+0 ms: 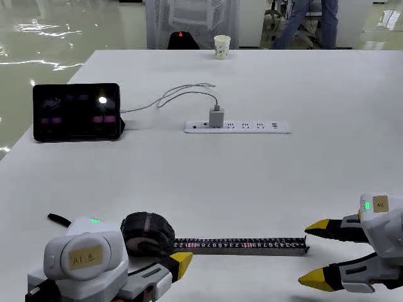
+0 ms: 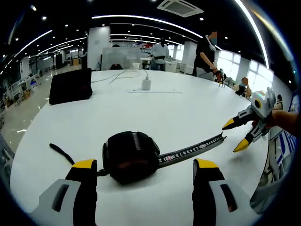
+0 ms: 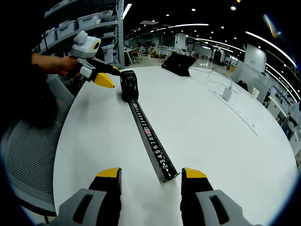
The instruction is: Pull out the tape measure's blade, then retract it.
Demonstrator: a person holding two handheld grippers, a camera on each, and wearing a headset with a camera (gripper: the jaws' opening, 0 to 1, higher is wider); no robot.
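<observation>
A: Where's the tape measure (image 1: 147,231)?
B: At six o'clock on the table (image 1: 252,182). Its blade (image 1: 239,245) points to three o'clock.
A: The claws?
B: The left gripper (image 2: 145,165) and right gripper (image 1: 313,253) are wide open, holding nothing. The blade looks thin and springy, so pinch its tip.

**Your two hand-held grippers are a matched pair**

Your left gripper (image 2: 145,165) and right gripper (image 1: 315,251) share a rounded pale grey housing and black jaws capped with yellow tips. Seen from their own cameras, the jaw bases are grey blocks, each with a dark slot. The left housing carries a handwritten tan label (image 1: 85,257), and the right has a smaller tan tag (image 1: 380,203) beside a green light (image 1: 366,205). Your sleeve (image 3: 21,75) is dark.
</observation>
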